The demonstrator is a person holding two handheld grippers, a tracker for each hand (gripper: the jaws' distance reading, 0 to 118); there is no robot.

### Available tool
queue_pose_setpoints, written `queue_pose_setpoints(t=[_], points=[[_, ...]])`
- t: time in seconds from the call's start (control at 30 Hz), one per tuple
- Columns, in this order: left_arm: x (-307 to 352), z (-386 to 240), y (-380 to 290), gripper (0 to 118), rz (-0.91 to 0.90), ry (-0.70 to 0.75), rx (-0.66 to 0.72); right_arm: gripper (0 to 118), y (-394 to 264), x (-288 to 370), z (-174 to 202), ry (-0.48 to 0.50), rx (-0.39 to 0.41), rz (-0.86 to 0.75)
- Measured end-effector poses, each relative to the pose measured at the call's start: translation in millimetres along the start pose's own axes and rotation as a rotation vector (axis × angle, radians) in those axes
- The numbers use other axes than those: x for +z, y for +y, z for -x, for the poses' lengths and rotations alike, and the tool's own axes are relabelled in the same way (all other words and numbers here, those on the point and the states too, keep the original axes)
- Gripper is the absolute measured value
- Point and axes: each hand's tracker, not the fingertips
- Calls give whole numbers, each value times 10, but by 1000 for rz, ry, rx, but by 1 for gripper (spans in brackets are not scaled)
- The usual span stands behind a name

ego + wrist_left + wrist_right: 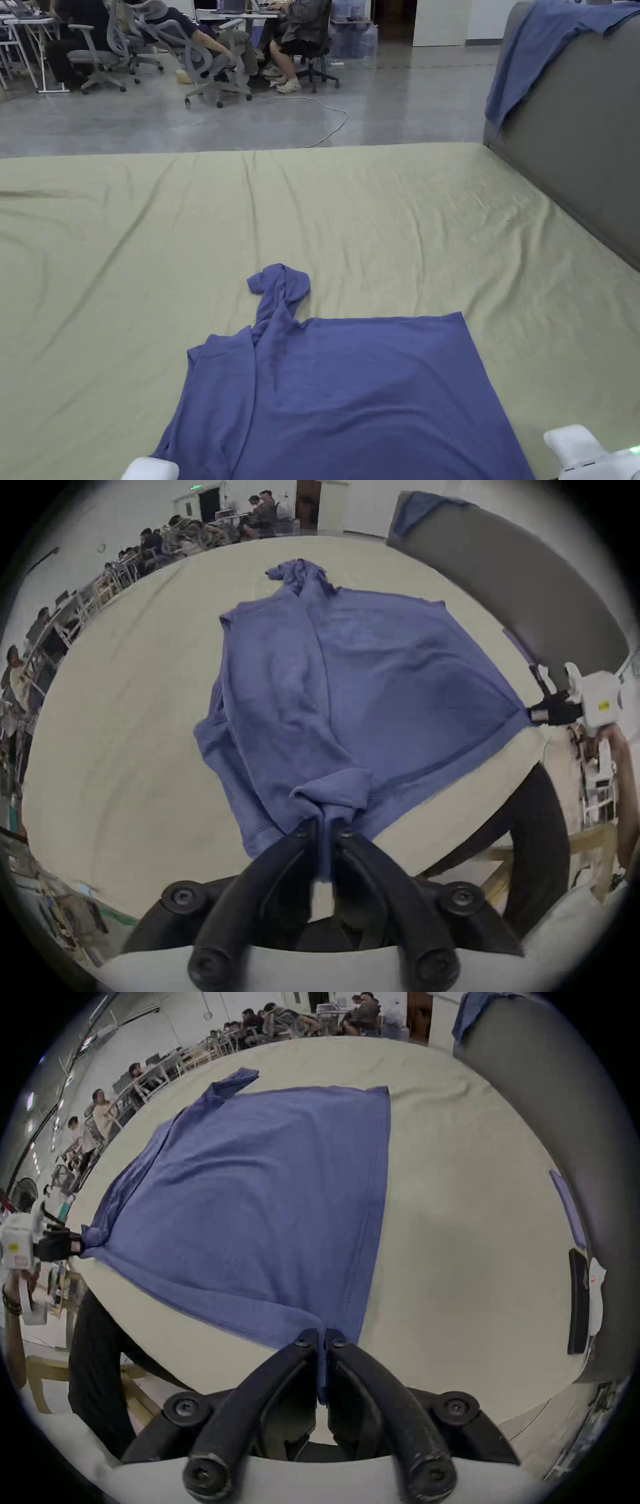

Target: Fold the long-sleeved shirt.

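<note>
A blue long-sleeved shirt (350, 394) lies on the pale green sheet (375, 219), its near edge at the table's front. A bunched sleeve (278, 290) sticks out at its far left. My left gripper (325, 826) is shut on the shirt's (346, 694) near left corner, with cloth pinched between the jaws. My right gripper (322, 1336) is shut on the shirt's (259, 1200) near right corner. The left gripper's white body (150, 469) and the right gripper's white body (587, 453) show at the bottom of the head view. The fabric between them is stretched fairly flat.
A grey padded headboard (581, 144) runs along the right side, with another blue cloth (537, 50) draped over it. Beyond the sheet's far edge is a grey floor with a cable (325, 119), office chairs and seated people (300, 37).
</note>
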Motion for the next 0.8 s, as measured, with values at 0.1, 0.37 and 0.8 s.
queue_pose_setpoints(t=[0.1, 0.37, 0.8], points=[[188, 149, 131, 117, -86, -23, 9, 77, 95, 257, 43, -29, 34, -92], [896, -185, 593, 0, -328, 67, -28, 0, 539, 629, 146, -58, -25, -304], [-731, 318, 3197, 99, -364, 134, 10, 0, 1072, -177, 259, 43, 10, -237]])
